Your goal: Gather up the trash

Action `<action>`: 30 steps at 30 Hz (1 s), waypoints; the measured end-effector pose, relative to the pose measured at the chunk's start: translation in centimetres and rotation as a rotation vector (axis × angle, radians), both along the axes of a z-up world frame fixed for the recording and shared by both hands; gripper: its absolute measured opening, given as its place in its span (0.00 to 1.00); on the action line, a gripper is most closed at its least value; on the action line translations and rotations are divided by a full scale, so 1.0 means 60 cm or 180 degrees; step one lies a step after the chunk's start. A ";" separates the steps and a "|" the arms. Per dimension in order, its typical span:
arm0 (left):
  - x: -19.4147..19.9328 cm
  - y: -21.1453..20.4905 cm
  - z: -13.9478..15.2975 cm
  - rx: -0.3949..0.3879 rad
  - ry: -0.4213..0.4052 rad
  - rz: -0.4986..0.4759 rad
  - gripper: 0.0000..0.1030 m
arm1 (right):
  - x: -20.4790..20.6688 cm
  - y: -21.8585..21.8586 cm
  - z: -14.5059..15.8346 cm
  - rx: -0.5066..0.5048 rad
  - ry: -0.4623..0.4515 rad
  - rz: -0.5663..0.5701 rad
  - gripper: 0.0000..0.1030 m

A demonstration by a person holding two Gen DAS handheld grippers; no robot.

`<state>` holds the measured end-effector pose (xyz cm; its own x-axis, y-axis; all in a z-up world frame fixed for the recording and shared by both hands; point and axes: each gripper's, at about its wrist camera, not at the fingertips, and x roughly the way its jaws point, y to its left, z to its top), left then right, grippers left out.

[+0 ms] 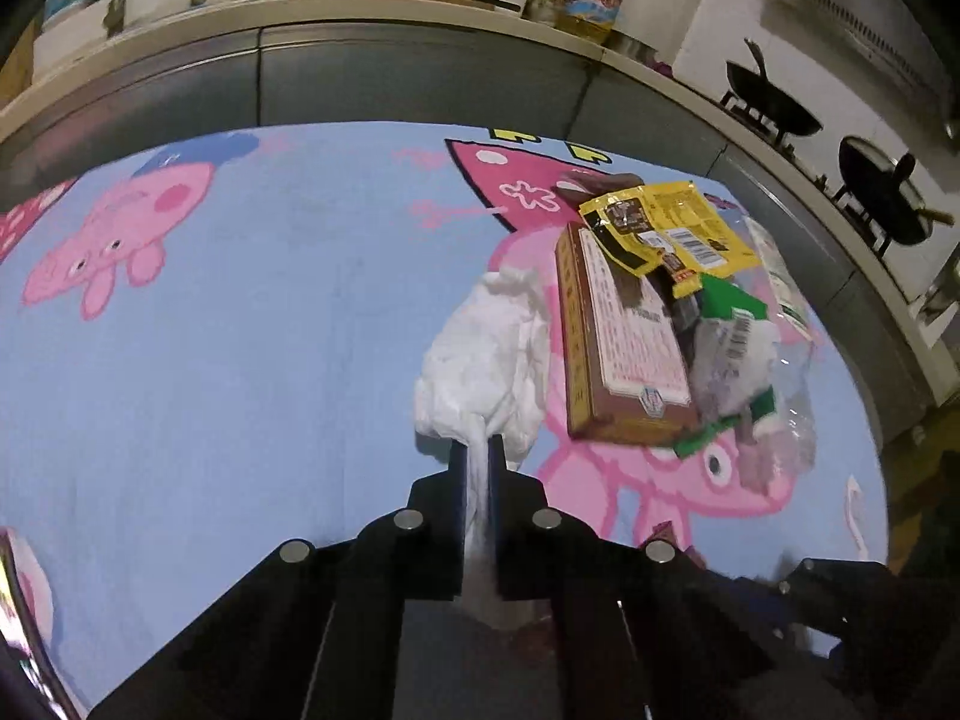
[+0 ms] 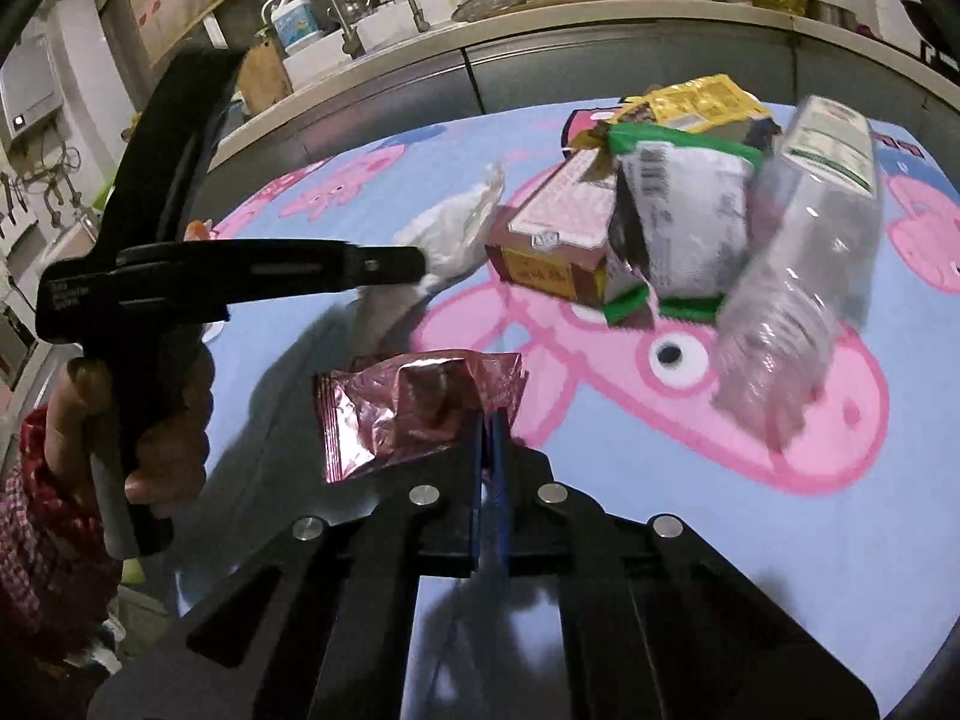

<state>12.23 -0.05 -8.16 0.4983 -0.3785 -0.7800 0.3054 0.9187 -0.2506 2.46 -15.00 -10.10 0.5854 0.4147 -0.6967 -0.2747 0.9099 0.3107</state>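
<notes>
My left gripper (image 1: 478, 447) is shut on a crumpled white tissue (image 1: 486, 354) and holds it just left of the trash pile. The pile holds a brown carton (image 1: 624, 348), a yellow wrapper (image 1: 678, 228), a green-edged packet (image 1: 729, 324) and a clear plastic bottle (image 1: 792, 384). My right gripper (image 2: 493, 420) is shut on a shiny pink foil wrapper (image 2: 414, 408), in front of the pile. The right wrist view shows the left gripper (image 2: 414, 261) holding the tissue (image 2: 453, 228) beside the carton (image 2: 558, 228), green-edged packet (image 2: 684, 222) and bottle (image 2: 798, 252).
Everything lies on a round table with a blue cartoon-pig cloth (image 1: 240, 330). Behind it runs a grey kitchen counter (image 1: 420, 72) with bottles, a sink (image 2: 384, 24) and two woks on a stove (image 1: 774, 108). The person's hand (image 2: 150, 420) grips the left tool's handle.
</notes>
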 end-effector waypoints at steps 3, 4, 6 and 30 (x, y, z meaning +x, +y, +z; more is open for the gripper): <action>-0.032 0.018 0.004 -0.0084 0.0029 0.0032 0.06 | -0.037 -0.021 0.003 0.0025 -0.0034 -0.0052 0.03; -0.041 0.022 0.005 -0.0108 0.0045 0.0029 0.06 | -0.049 -0.027 0.003 0.0017 -0.0045 -0.0096 0.03; -0.066 0.023 0.003 -0.0159 0.0100 -0.0010 0.06 | -0.072 -0.047 0.003 -0.0037 -0.0071 -0.0234 0.03; -0.168 -0.048 0.025 0.0814 -0.0361 0.0078 0.51 | -0.151 -0.130 0.019 -0.0070 -0.0307 -0.0907 0.52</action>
